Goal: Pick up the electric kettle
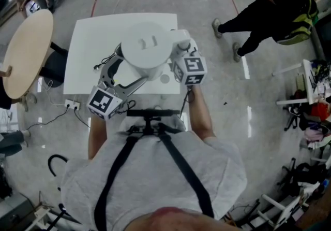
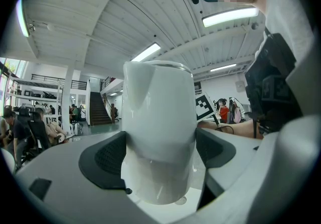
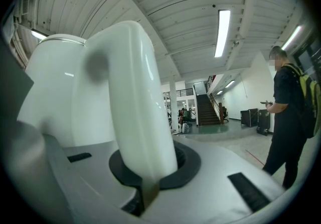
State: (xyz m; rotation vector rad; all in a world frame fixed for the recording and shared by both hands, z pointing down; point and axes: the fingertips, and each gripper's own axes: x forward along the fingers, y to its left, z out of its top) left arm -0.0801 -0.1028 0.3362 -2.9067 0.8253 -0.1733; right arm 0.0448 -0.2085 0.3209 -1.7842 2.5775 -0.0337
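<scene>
Grey shirt (image 1: 155,173) crossed by 2 black straps (image 1: 178,168) fills the near foreground of the head view, with both forearms reaching forward over a white table (image 1: 90,38).

Item 1: kettle (image 1: 147,43), white, round-lidded, upright. Seen from above it sits over the right half of the table, close to the right edge, with its handle (image 3: 133,97) on the side toward that edge. Whether its base rests on the table or hangs clear cannot be told.

Item 2: left gripper (image 1: 124,69), marker cube near the table's front edge. Jaws stand wide, with the kettle's lower body between them; both dark pads (image 2: 108,160) press its sides.

Item 3: right gripper (image 1: 181,51), marker cube just beside the kettle. Jaws are clamped tight on the handle's lower end, which fills the dark recess between them.

Item 4: round wooden table (image 1: 26,51), well apart, beyond the white table's left edge.

Item 5: power strip (image 1: 72,104) on the floor by the front-left corner.

Item 6: bystander (image 1: 279,12) in dark clothes with a backpack, standing well off past the right edge.
</scene>
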